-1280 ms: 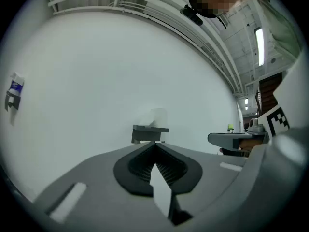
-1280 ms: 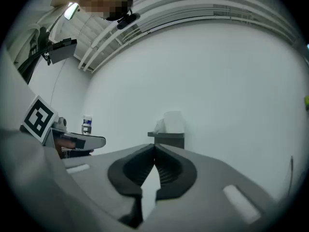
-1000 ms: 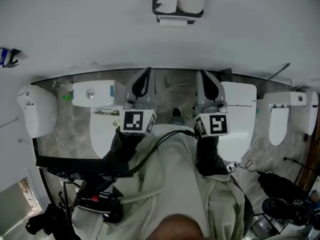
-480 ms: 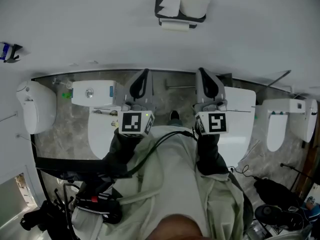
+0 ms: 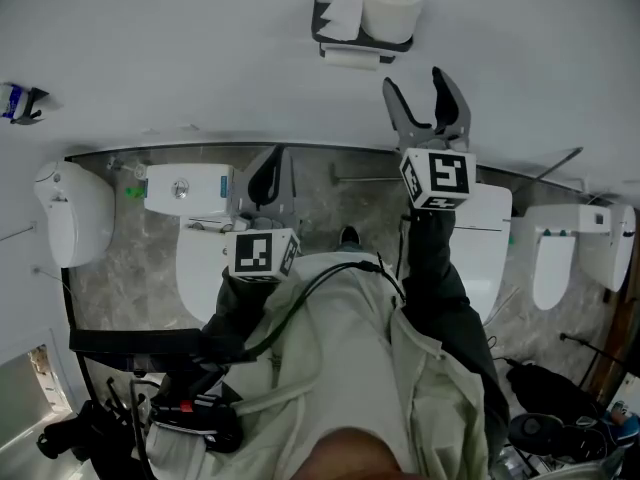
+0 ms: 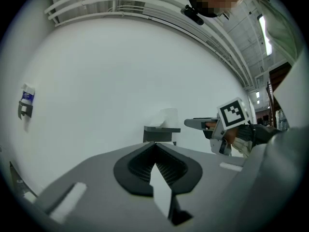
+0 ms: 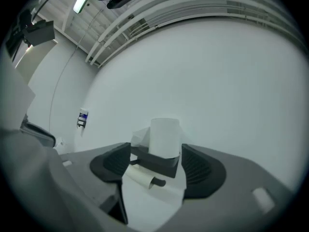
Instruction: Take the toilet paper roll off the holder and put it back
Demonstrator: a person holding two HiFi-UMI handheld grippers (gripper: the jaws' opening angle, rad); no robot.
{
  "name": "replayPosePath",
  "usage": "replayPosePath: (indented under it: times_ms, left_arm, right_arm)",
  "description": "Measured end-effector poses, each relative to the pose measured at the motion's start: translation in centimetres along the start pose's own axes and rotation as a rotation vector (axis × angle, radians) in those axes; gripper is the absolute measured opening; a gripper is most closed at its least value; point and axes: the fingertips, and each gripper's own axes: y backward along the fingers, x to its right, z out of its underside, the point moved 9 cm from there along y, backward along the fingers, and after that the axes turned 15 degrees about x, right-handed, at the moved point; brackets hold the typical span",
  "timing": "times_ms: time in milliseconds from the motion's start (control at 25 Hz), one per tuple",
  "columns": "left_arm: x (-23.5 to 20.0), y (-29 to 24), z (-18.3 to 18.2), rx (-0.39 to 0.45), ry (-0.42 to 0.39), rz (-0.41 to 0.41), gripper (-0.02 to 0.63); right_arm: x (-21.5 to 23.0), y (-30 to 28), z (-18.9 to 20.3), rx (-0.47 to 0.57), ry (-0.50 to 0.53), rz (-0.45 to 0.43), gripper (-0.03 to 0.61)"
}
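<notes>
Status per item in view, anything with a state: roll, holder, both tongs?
toilet paper roll: upright on top of the holder, untouched.
holder: mounted, roll on top.
right tongs: open, jaws have just been opening, nothing between them, pointed at the roll.
left tongs: shut, empty, lower in the head view.

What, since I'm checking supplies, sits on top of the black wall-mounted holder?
A white toilet paper roll stands upright on the black wall-mounted holder, with loose white tissue beside it. The shelf surface beneath them is covered.
</notes>
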Motion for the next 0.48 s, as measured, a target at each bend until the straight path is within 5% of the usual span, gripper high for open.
replayPosePath:
  times_ms: [200,480]
  left_arm:
    - [-1.6,0.4,-0.3,0.004,-0.017,-0.045,0.007]
    - [-2.7,0.6,-0.6,0.005,-0.038,-0.108,0.006]
  right_arm:
    - [1.6,-6.1,-0.7,-0.007,0.044,0.021,0.418]
    - [2.6,-13.0,1.3,-0.111,0.04,-0.028,0.426]
